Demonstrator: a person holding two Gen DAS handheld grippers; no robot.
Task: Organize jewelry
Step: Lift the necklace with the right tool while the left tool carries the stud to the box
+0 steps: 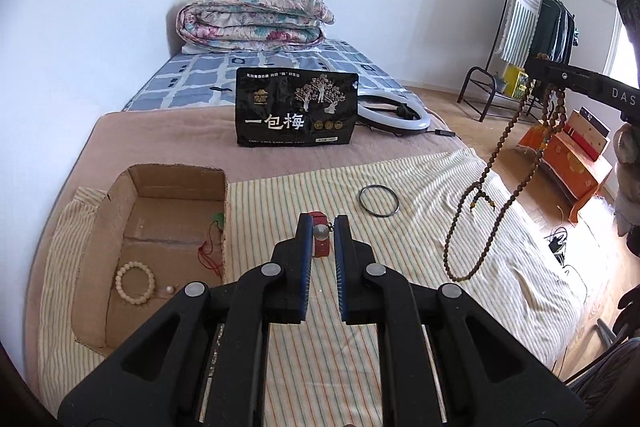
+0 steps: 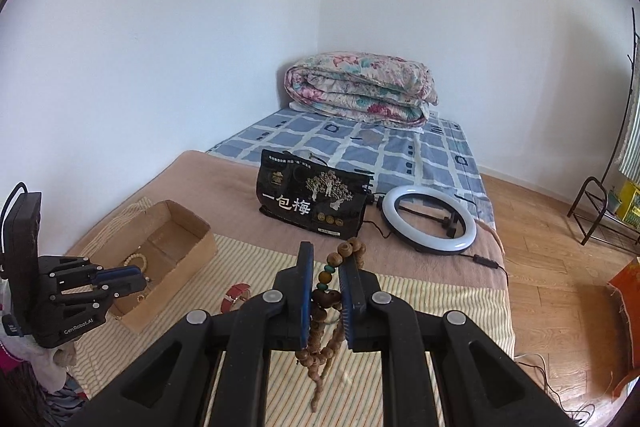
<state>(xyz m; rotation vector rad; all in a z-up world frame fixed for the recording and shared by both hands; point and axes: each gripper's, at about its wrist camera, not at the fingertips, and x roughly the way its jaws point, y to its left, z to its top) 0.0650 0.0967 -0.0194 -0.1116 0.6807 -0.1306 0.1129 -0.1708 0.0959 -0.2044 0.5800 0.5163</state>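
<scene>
My left gripper [image 1: 323,227] is shut on a small pearl earring [image 1: 320,231], held above the striped cloth [image 1: 420,247]. Under it on the cloth lies a red watch strap [image 1: 320,247], also seen as the red strap [image 2: 236,297] in the right wrist view. A thin black bangle [image 1: 379,201] rests further back. My right gripper [image 2: 325,267] is shut on a long brown bead necklace [image 2: 316,355]. In the left wrist view that necklace [image 1: 500,163] hangs in loops from the right gripper [image 1: 540,67], clear of the bed. The left gripper [image 2: 134,277] hovers by the cardboard box [image 2: 200,247].
The open cardboard box [image 1: 176,179] holds a white bead bracelet [image 1: 135,283], a loose pearl [image 1: 170,290] and a red cord with a green pendant [image 1: 212,239]. A black snack bag [image 1: 296,111] and ring light [image 1: 400,111] stand behind. A folded quilt [image 1: 256,19] lies at the bed's head.
</scene>
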